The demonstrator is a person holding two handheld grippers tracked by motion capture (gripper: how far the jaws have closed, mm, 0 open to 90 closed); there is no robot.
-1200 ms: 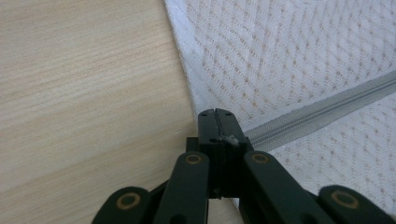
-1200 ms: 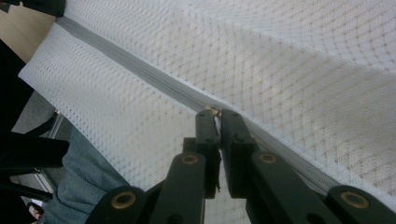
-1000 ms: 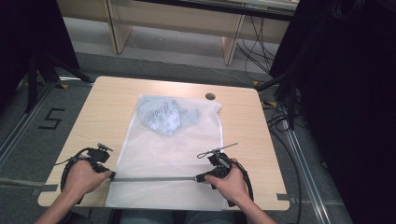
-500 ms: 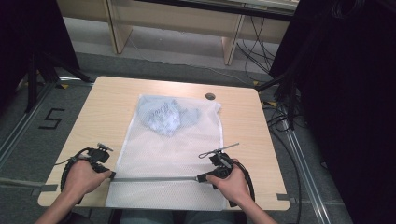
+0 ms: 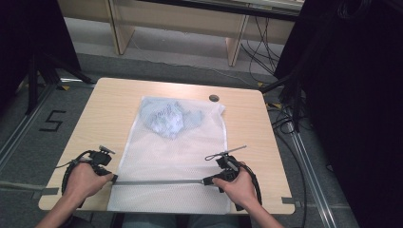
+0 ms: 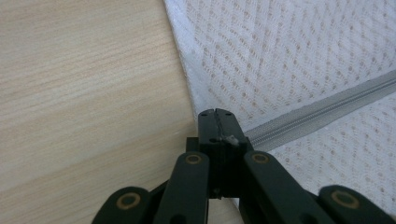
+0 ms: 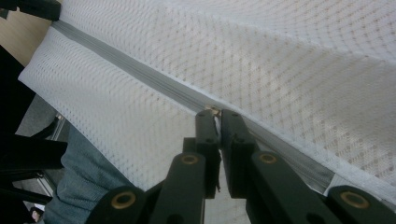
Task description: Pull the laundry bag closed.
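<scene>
Nothing has really changed over the last second: both hands sit exactly where they were and the mesh laundry bag (image 5: pixel 171 161) lies flat on the worktop (image 5: pixel 109 109) just as before, its near edge hanging a little over the front. So this looks like a pause, not progress.

The left gripper (image 5: pixel 110 177) has its jaws fully closed on the left end of the grey zipper (image 5: pixel 159 181), right at the bag's side edge; in the left gripper view you can see a small bit of the zipper end pinched between them (image 6: pixel 217 125). The right gripper (image 5: pixel 207 181) is clamped shut too, on what looks like the zipper pull (image 7: pixel 213 112), most of the way along towards the right side of the bag.

There's a bundle of light blue clothing (image 5: pixel 166 116) inside the bag at the far end, well away from both grippers.

My guess is the zip is nearly done up, with one hand anchoring the end. The short stretch on the right is what's left.
</scene>
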